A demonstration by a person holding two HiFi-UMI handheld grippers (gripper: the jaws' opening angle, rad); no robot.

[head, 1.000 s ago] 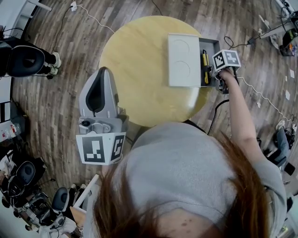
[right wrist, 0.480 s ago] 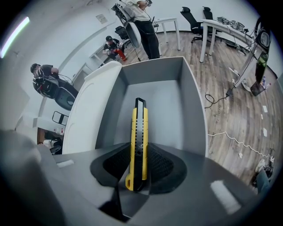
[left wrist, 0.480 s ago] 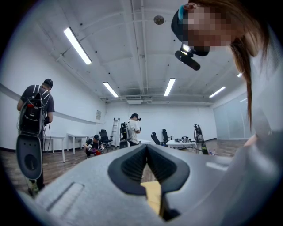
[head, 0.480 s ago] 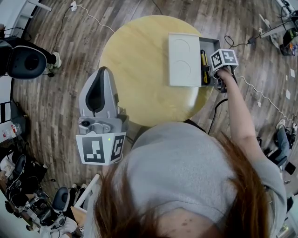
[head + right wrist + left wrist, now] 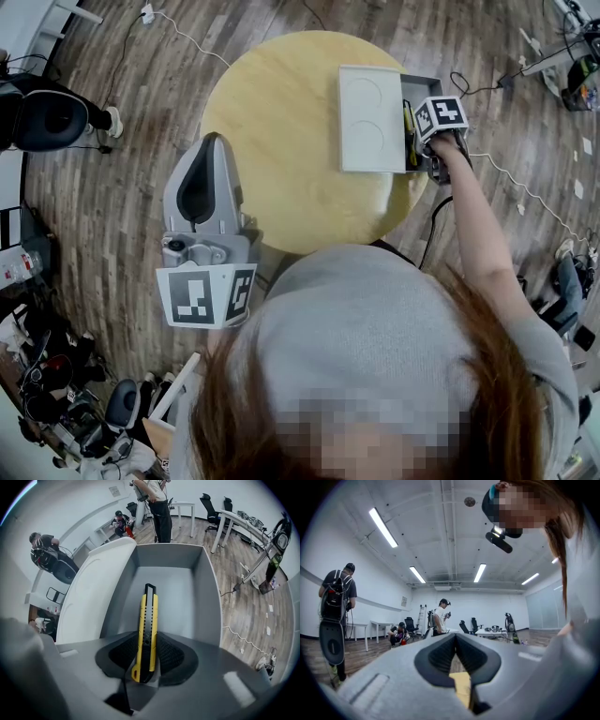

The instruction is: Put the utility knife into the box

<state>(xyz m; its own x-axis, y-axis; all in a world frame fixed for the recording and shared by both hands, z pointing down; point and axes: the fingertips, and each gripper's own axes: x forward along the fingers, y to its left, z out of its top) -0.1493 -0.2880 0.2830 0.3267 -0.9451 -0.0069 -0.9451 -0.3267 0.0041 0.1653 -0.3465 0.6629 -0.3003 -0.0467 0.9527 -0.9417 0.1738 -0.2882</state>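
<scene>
**Utility knife stands in the grey box, right claw on it**

The right gripper point(image 5: 146, 641) points steeply down into the open grey box point(image 5: 208, 597). The yellow and black utility knife point(image 5: 149, 606) stands on its edge between the pads, and its far end reaches down inside the box. Both pads lie against its sides, though the jaws have just been opening a little. Any print on the knife cannot be made out. The only clear marks are the black and white square patterns on the marker cubes point(image 5: 441, 114). A notice point(image 5: 115, 490) on the wall is too small to read.

The left gripper point(image 5: 455, 639) is held level beside the table, its jaws closed together on nothing.

The box and its white lid point(image 5: 370, 117), which has two round recesses, lie near the edge of a round table point(image 5: 272, 141) of pale yellow wood. Around it is a dark plank floor point(image 5: 122, 187) with a white cable point(image 5: 187, 37). The room is white, with strip lights point(image 5: 383, 527), office chairs point(image 5: 208, 501) and other people point(image 5: 337, 592).
</scene>
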